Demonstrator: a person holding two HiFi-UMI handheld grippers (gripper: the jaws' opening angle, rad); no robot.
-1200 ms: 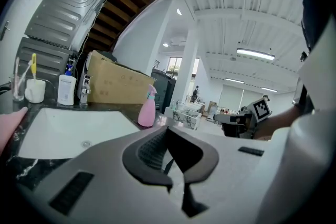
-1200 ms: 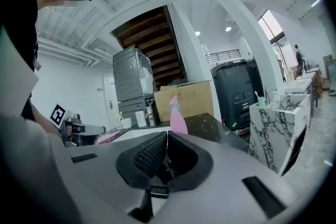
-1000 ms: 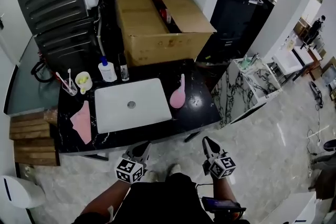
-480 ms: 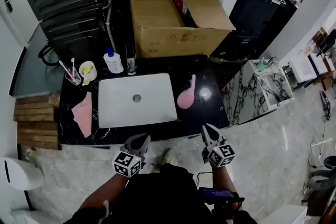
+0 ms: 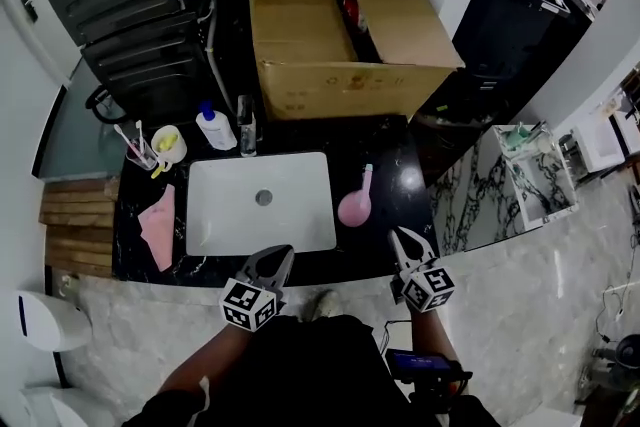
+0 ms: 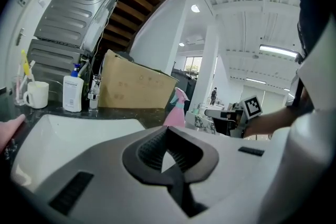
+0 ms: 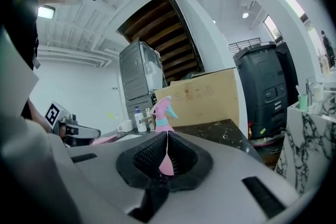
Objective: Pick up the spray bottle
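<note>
A black marble counter (image 5: 400, 165) fills the middle of the head view, with a white rectangular sink (image 5: 300, 215) set into it and a big open cardboard box (image 5: 340, 25) standing behind. We find the pink spray bottle (image 5: 354, 206) on the counter just right of the sink, and the two gripper views show it standing upright with its nozzle head on top. Behind the sink's left corner we see a white pump bottle (image 5: 215, 128) beside the faucet (image 5: 246, 125). Further left are a mug (image 5: 168, 145) and a glass of toothbrushes (image 5: 138, 150). A pink cloth (image 5: 158, 227) lies left of the sink. We hold both grippers at the counter's near edge. The left gripper (image 5: 278, 258) sits at the sink's front rim, its jaws pressed together with nothing between them. The right gripper (image 5: 400, 237) is near the spray bottle but apart from it. Its jaws are closed to a thin slit, and the bottle shows beyond that slit, ungripped.
</note>
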